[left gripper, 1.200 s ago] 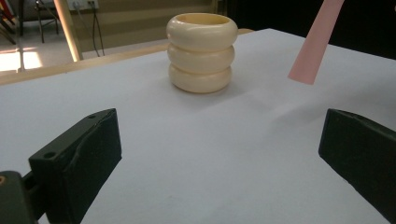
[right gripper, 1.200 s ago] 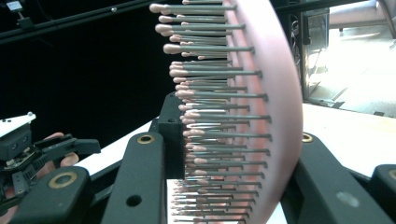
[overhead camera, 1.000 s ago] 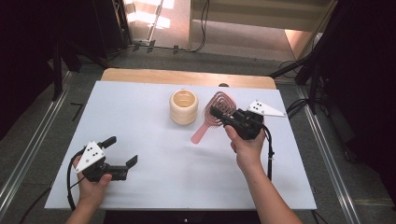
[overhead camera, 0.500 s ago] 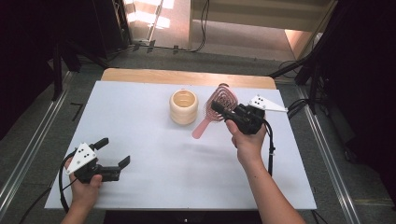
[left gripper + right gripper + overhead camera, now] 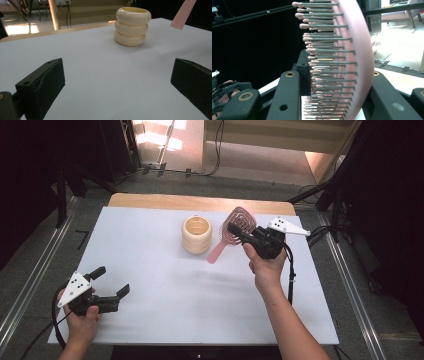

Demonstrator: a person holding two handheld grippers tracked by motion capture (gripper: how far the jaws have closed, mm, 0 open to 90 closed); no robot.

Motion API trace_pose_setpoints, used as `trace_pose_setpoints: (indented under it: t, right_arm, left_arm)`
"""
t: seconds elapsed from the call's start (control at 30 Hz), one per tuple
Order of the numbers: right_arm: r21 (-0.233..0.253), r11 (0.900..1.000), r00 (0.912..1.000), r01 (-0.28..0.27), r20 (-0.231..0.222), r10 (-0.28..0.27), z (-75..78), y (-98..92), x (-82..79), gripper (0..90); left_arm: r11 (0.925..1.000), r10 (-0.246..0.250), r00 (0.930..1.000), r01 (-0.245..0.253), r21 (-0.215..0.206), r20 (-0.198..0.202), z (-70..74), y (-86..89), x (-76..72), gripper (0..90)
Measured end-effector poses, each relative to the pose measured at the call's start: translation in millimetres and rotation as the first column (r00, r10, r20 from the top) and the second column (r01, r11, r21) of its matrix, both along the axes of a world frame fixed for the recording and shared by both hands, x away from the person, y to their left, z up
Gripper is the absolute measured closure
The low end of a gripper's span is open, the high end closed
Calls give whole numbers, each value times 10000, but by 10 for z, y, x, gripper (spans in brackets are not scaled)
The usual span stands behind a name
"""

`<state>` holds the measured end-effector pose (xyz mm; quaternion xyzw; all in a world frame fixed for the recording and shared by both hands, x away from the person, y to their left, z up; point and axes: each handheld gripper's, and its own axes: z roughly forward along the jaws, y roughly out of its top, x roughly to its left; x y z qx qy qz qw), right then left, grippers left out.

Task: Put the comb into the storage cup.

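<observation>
Closest to me, my left hand-held gripper [image 5: 111, 282] sits low over the white table [image 5: 150, 320] at its near left corner. Its jaws are wide open with nothing between them. Farther off, my right hand-held gripper [image 5: 234, 231] is squeezed shut on the pink hairbrush [image 5: 234, 226], lifted up with its handle pointing down at the table. Just beside the brush stands a cream holder [image 5: 196, 234] made of three fat rings. Past the table's wooden far edge I see a grey floor, cables and dark stands.

The right gripper view shows the brush bristles [image 5: 324, 62] up close, side on. The left gripper view shows the holder [image 5: 132, 26] and the tip of the pink handle [image 5: 182, 13].
</observation>
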<state>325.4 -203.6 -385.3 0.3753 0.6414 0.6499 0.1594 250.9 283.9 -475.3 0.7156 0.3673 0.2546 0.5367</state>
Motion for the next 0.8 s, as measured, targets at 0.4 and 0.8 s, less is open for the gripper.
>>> trace_pose_setpoints:
  t: [0.4,0.8]
  right_arm:
    - [62,10000,9999,48,94,-48,50,-9,59,625]
    - [77,9999,9996,76,268,-78,145,12,118,625]
  left_arm:
    - [9998,198,9998,-199,-52,-65,-29,70,20,0]
    - [9999,112,9999,-113,-111,-104,-66,53,15,0]
